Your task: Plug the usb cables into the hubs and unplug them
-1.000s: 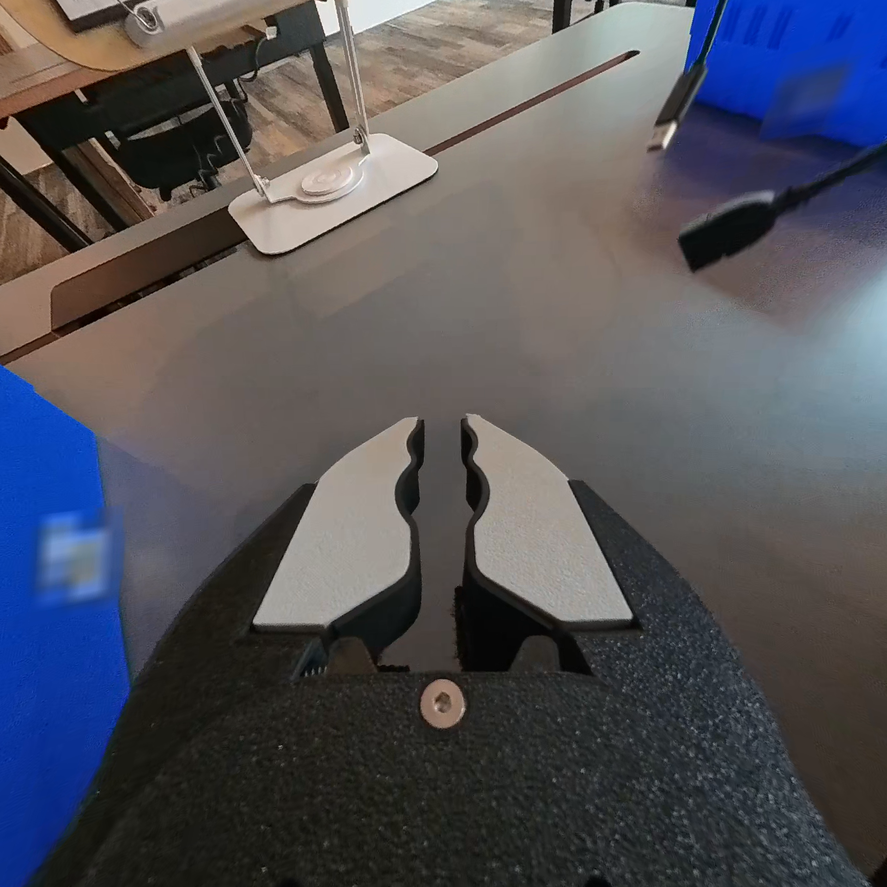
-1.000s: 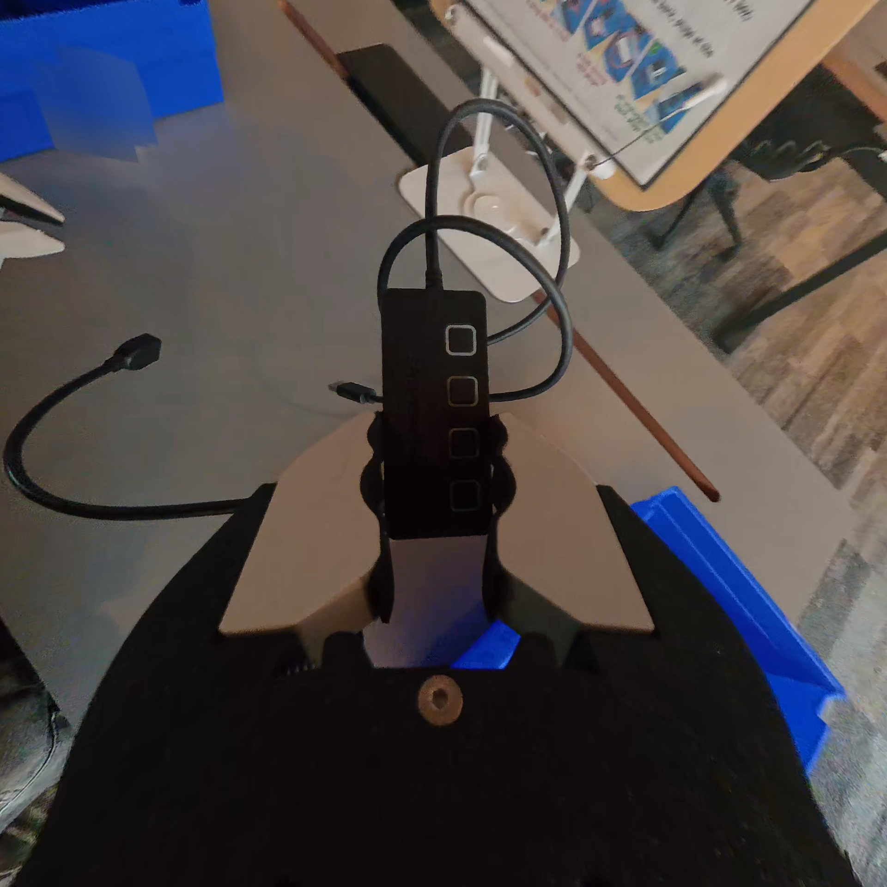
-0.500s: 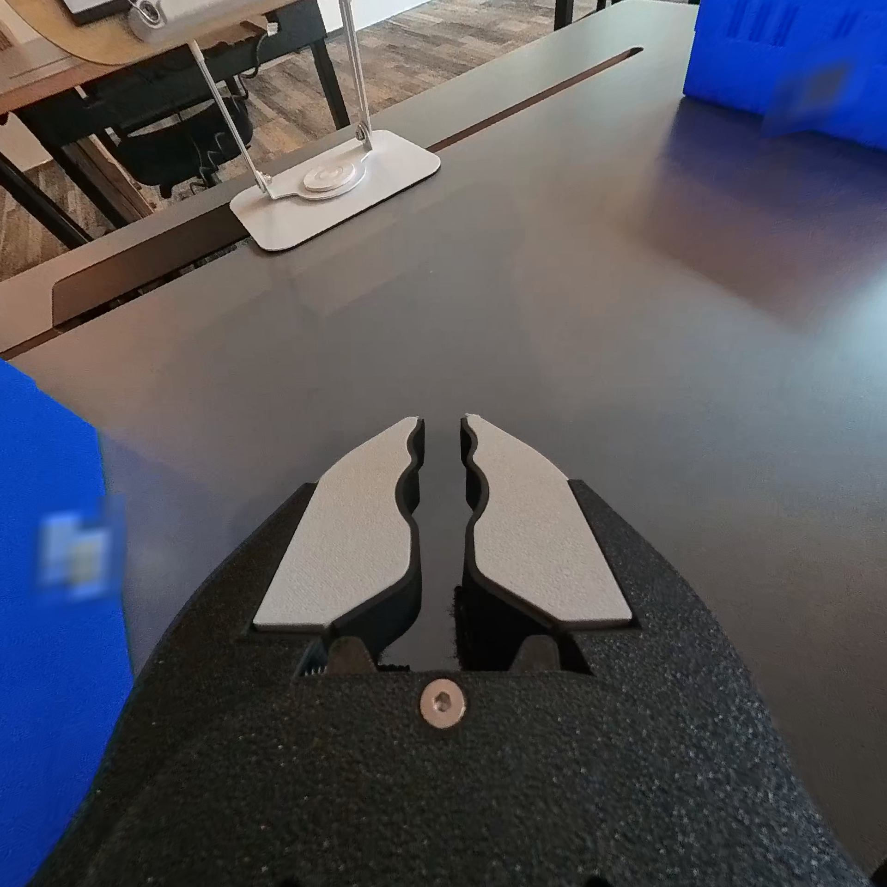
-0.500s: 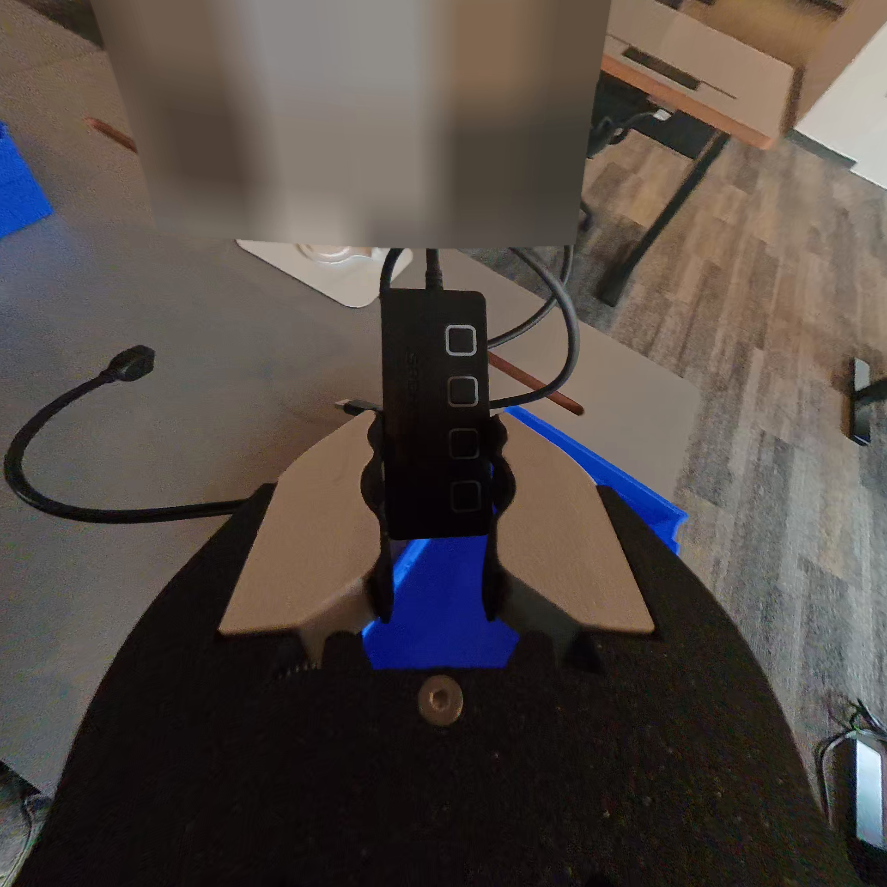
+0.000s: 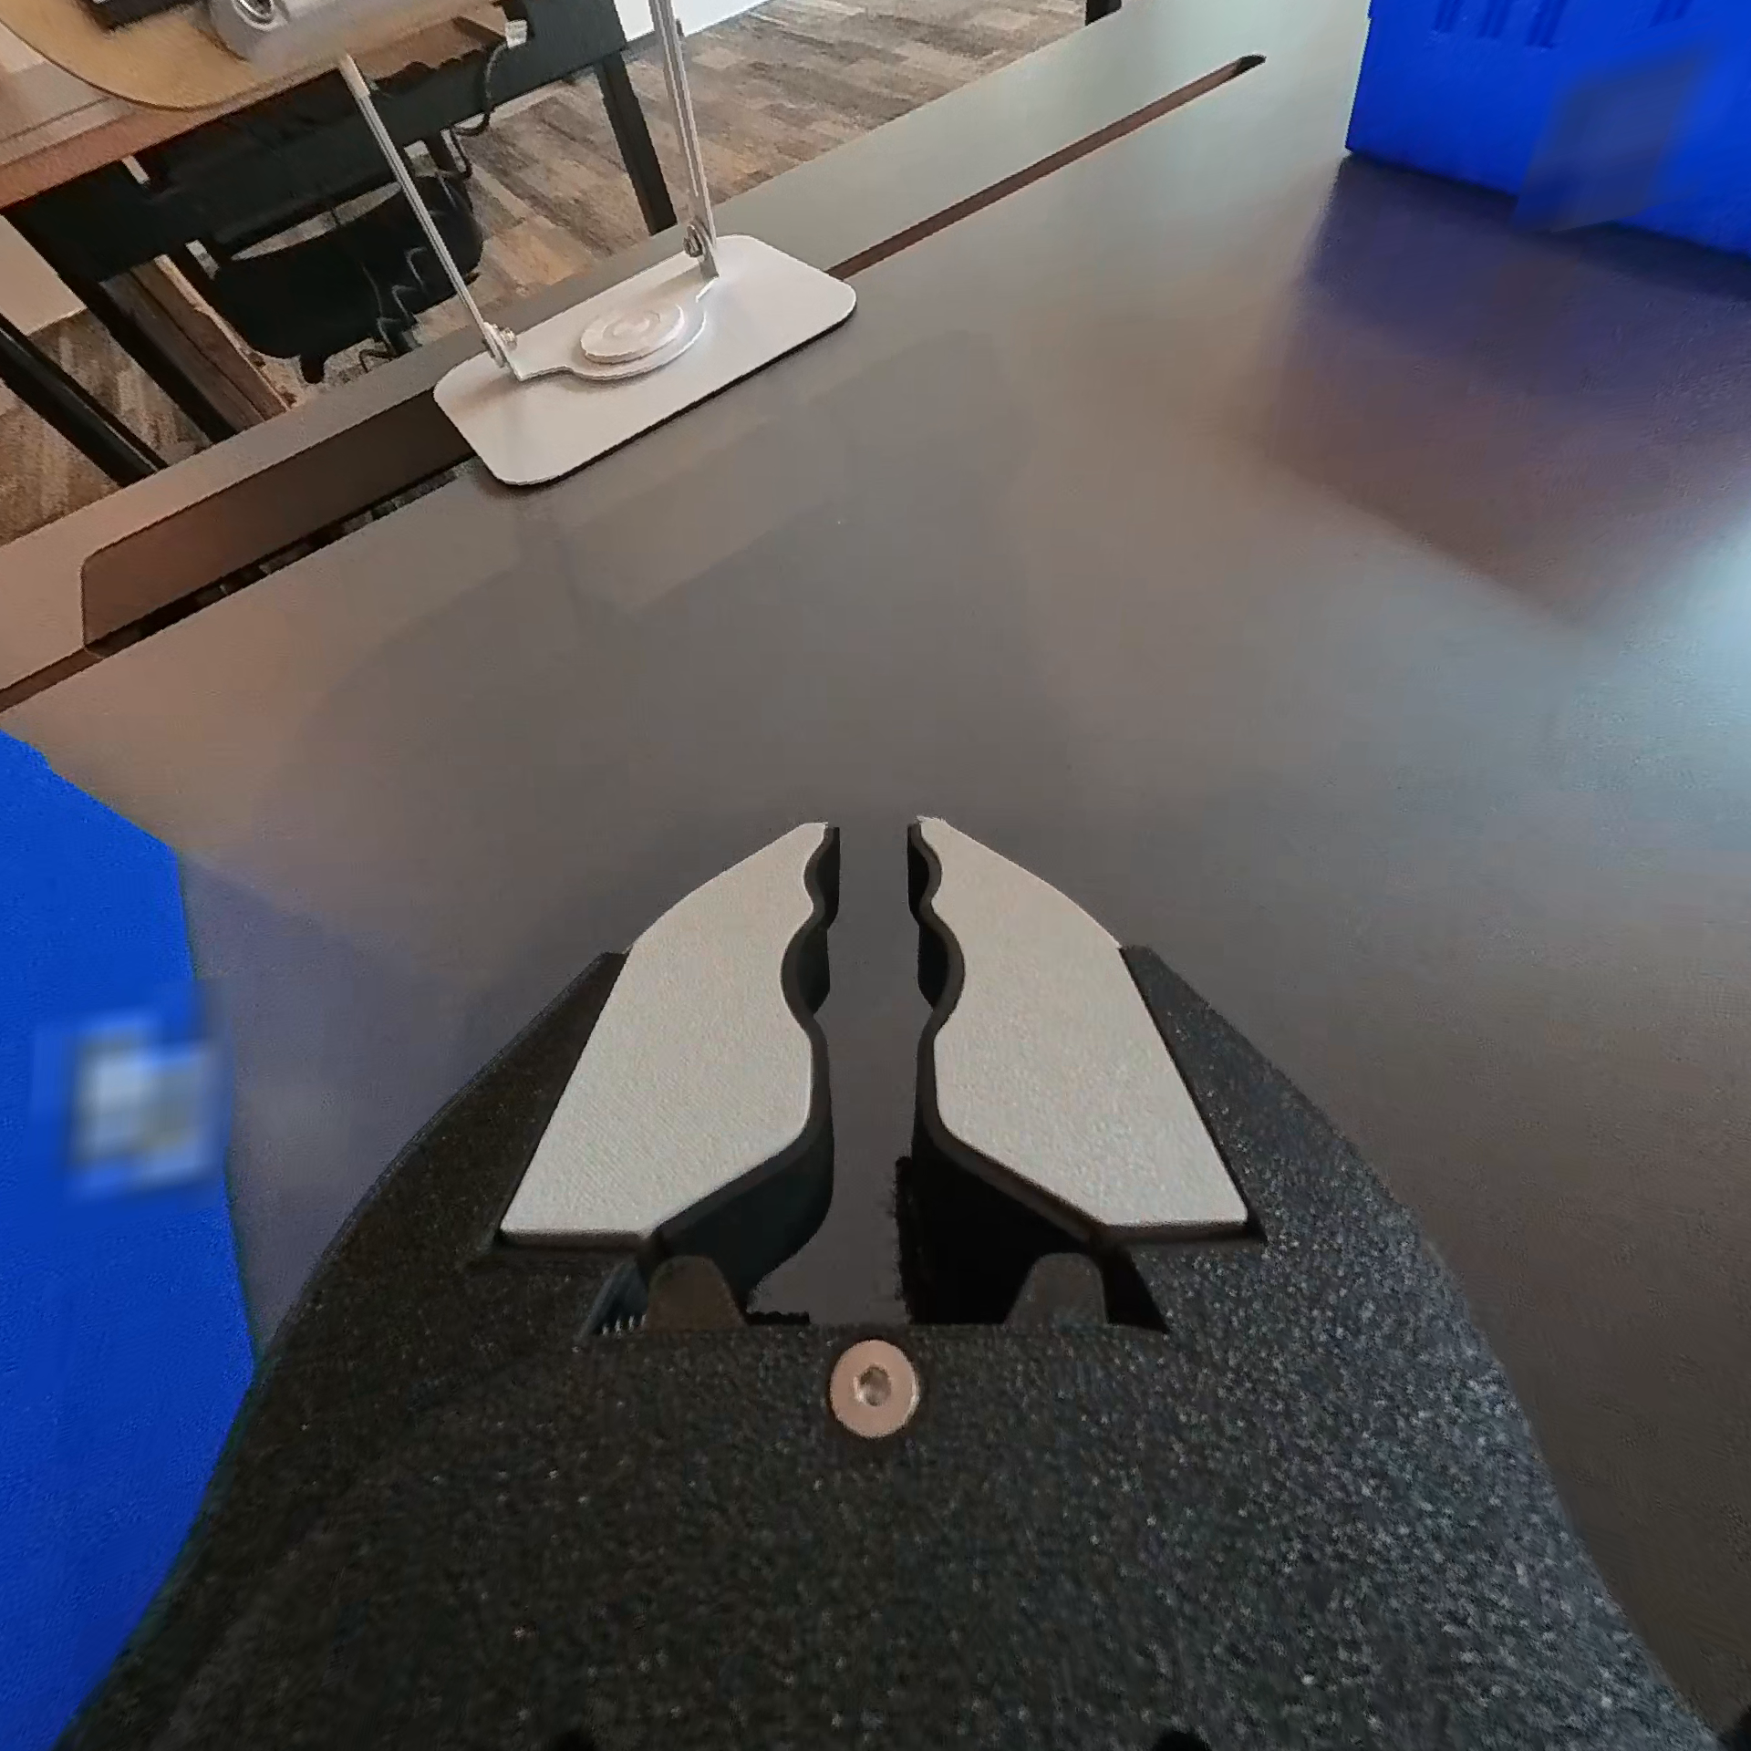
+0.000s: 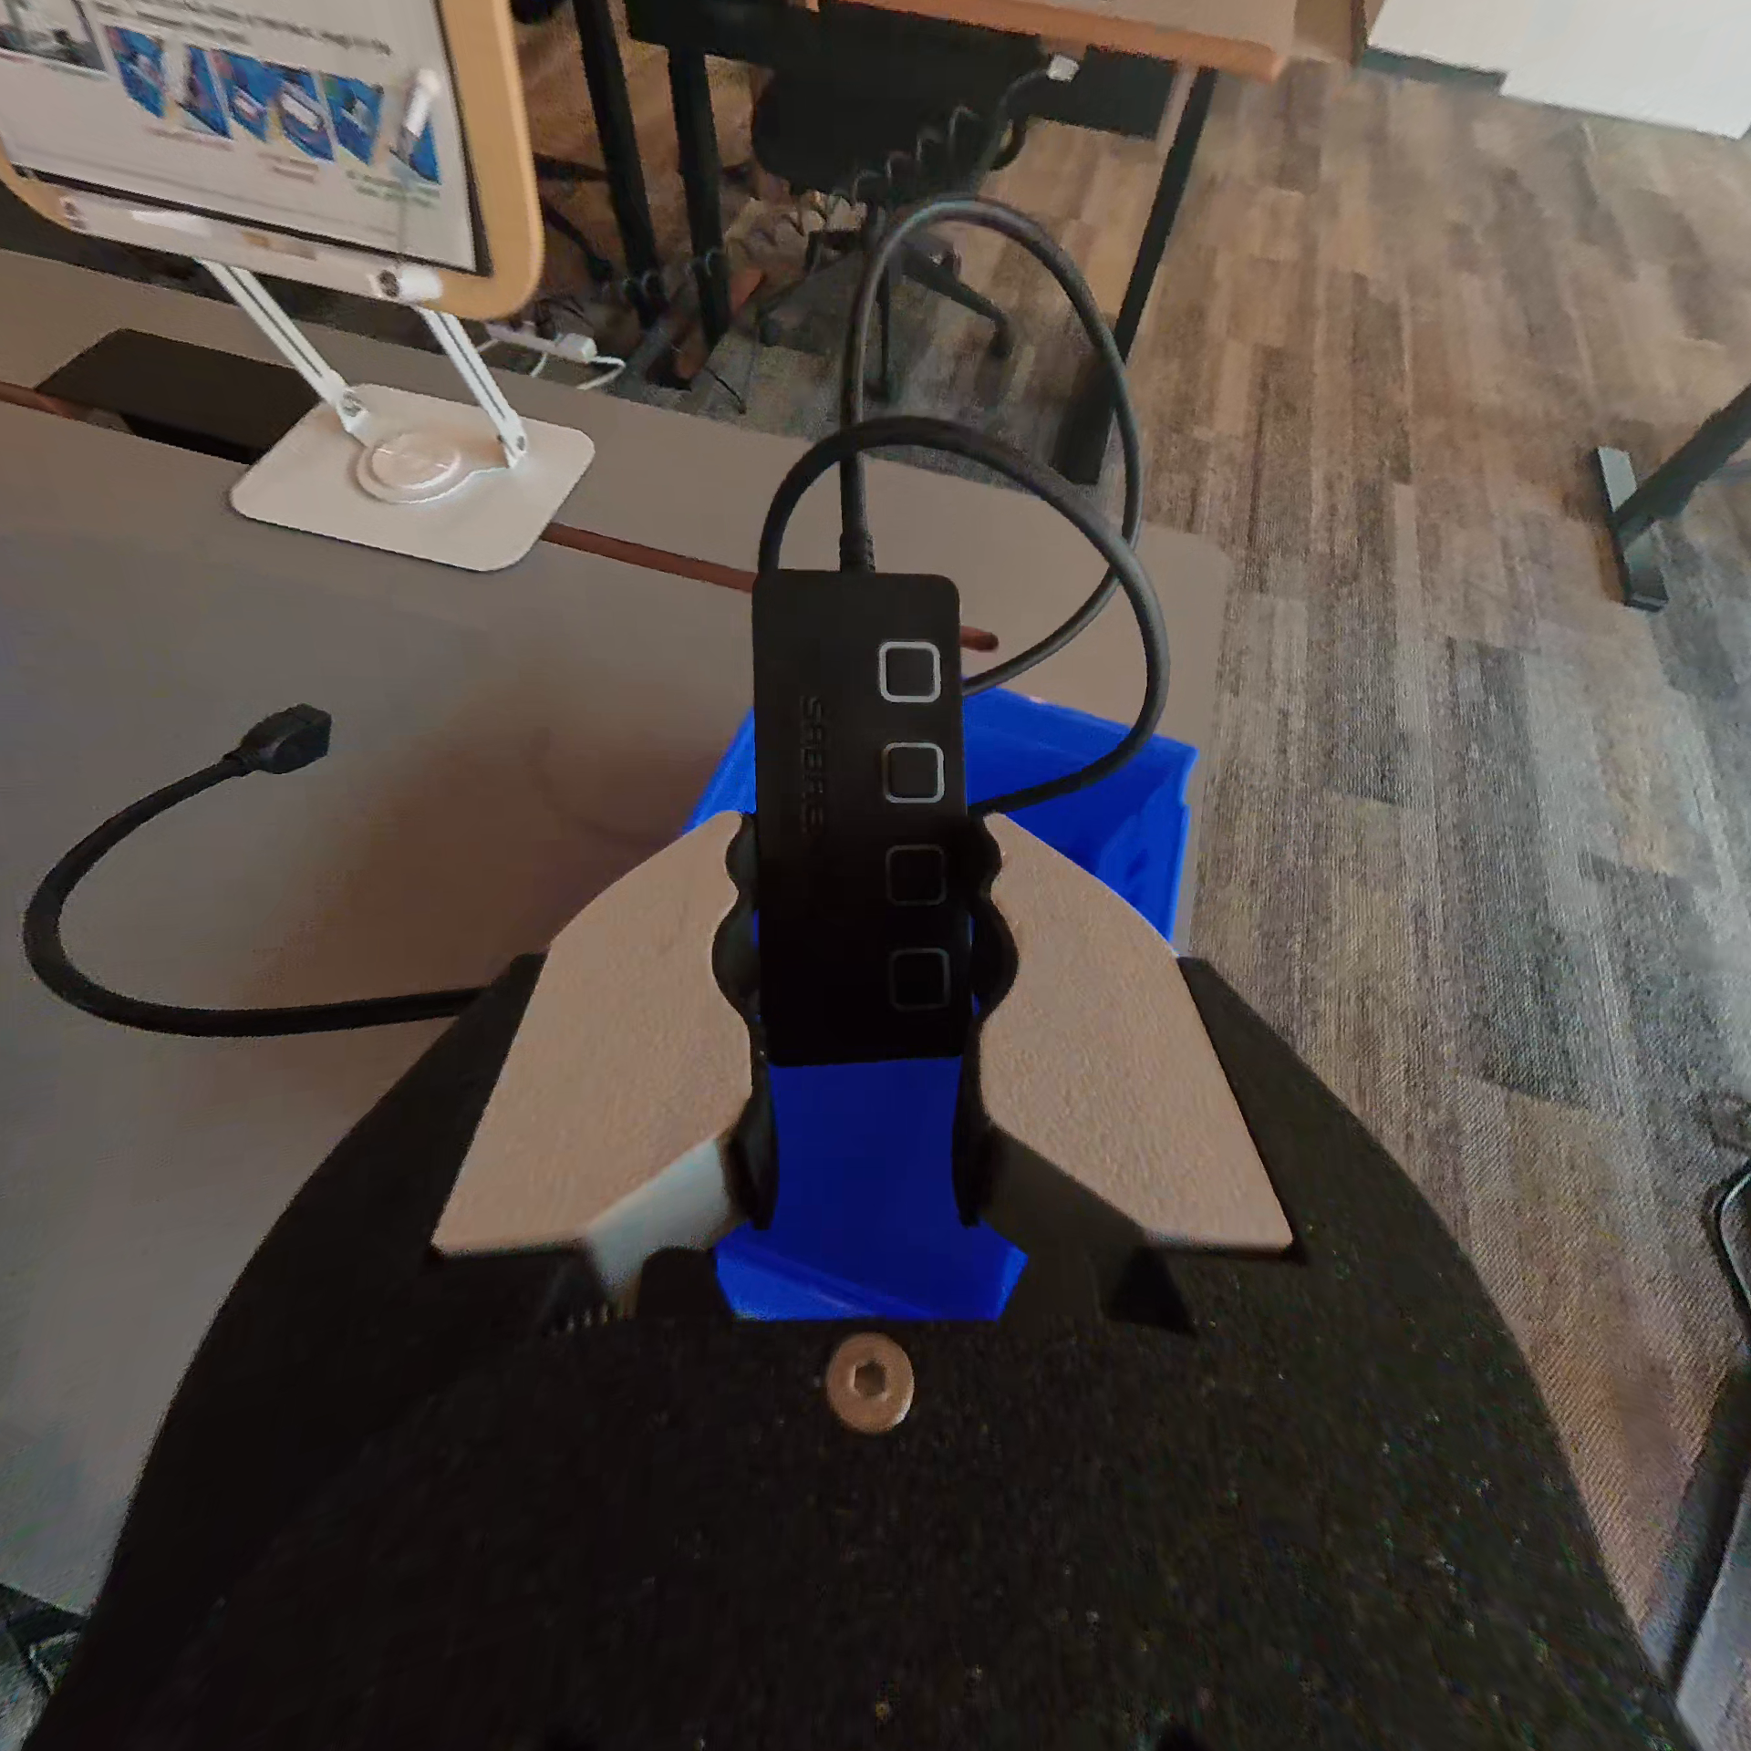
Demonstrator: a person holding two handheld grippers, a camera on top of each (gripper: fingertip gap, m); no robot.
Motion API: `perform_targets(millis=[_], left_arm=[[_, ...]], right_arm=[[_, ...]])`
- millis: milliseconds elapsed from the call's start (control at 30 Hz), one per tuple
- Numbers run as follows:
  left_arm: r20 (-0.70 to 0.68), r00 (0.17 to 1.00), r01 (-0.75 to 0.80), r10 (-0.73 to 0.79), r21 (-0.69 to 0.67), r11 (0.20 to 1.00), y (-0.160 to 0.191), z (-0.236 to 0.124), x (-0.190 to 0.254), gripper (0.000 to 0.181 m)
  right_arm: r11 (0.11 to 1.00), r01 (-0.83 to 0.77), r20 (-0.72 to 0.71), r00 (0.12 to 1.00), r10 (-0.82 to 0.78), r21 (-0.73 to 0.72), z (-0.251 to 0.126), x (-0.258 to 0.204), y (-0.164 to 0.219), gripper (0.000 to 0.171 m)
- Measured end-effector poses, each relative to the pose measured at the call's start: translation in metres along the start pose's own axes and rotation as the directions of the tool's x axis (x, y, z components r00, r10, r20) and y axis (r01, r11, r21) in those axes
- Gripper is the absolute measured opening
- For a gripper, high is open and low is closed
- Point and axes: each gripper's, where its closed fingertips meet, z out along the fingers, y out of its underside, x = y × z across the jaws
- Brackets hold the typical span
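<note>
Right wrist view: one black hub (image 6: 857, 815) stands lengthwise between the fingers of the right gripper (image 6: 862, 834), which is clamped on its lower half. The hub carries four square buttons in a row; the upper two show pale outlines, the lower two are dim. Its own thin cord (image 6: 1090, 531) leaves the far end and makes two loops in the air beyond it. The hub is held up off the table (image 6: 398, 834), over one blue bin (image 6: 1128, 815) at the table's near right corner. One thick black cable (image 6: 123, 985) curves across the table at left, its plug end (image 6: 289, 739) lying free and apart from the hub.

One white stand base (image 6: 417, 483) sits on the far part of the table, with two slanted struts rising to a wood-framed board (image 6: 284, 123) bearing a printed sheet.

In the left wrist view, the left gripper (image 5: 872, 839) has nothing in it; its two grey fingers stand nearly together with a narrow slit between them, above bare tabletop. The same stand base (image 5: 654, 370) is ahead to the left. Two blue bins show: one (image 5: 1554, 104) at far right, one (image 5: 95, 1137) close at the left edge.

The table (image 5: 1137, 663) is dark grey and smooth, with a long thin slot near its far edge. Beyond it lie wood-plank flooring, black desk legs, and a black chair base.
</note>
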Motion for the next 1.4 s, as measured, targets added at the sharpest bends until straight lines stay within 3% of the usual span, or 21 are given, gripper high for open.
perform_targets(millis=[433,933,1400], left_arm=[[0.009,1.000,0.003,-0.002,-0.008,1.000,0.002,0.000,-0.002,0.013],[0.001,1.000,-0.003,0.003,-0.019,1.000,0.006,0.000,0.000,0.013],[0.000,1.000,0.000,0.000,-0.022,1.000,0.007,0.000,-0.001,0.013]], right_arm=[[0.975,-0.123,-0.126,0.987,0.101,-0.183,0.042,0.047,0.085,0.042],[0.929,-0.068,-0.168,0.986,0.006,-0.364,0.081,0.038,0.146,0.042],[0.826,-0.024,-0.182,0.979,-0.095,-0.563,0.100,0.040,0.209,0.042]])
